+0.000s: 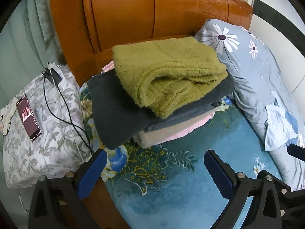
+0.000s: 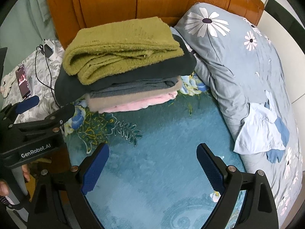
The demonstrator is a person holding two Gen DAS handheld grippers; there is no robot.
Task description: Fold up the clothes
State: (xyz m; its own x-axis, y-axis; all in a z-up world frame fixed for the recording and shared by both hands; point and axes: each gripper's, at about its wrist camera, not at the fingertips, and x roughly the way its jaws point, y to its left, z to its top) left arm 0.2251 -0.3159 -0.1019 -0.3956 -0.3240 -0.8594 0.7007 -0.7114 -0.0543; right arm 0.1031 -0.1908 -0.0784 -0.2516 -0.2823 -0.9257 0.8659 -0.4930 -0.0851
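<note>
Soft, even indoor light, moderately bright; no hard shadows. Glare streaks on glossy orange-brown wooden headboard (image 1: 133,9), strongest top centre in left wrist view. Faint shadow under stack beneath fuzzy olive-green folded sweater (image 2: 122,51). Strong fisheye bend: headboard and pale blue daisy-print quilt (image 2: 238,66) curve toward edges; black vignette in corners. Centre sharp, periphery softer. Lit screen of black phone (image 1: 28,117) slightly blown out, unreadable

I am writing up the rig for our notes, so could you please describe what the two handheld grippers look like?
Both are matte black plastic frames with silver rivets at the joints. The left gripper and the right gripper each carry two flat blue fingers with a fine textured grip face. Seen from the right wrist view, the left gripper's body bears white lettering "GenRobot.AI", and it sits on a grey handle.
</note>
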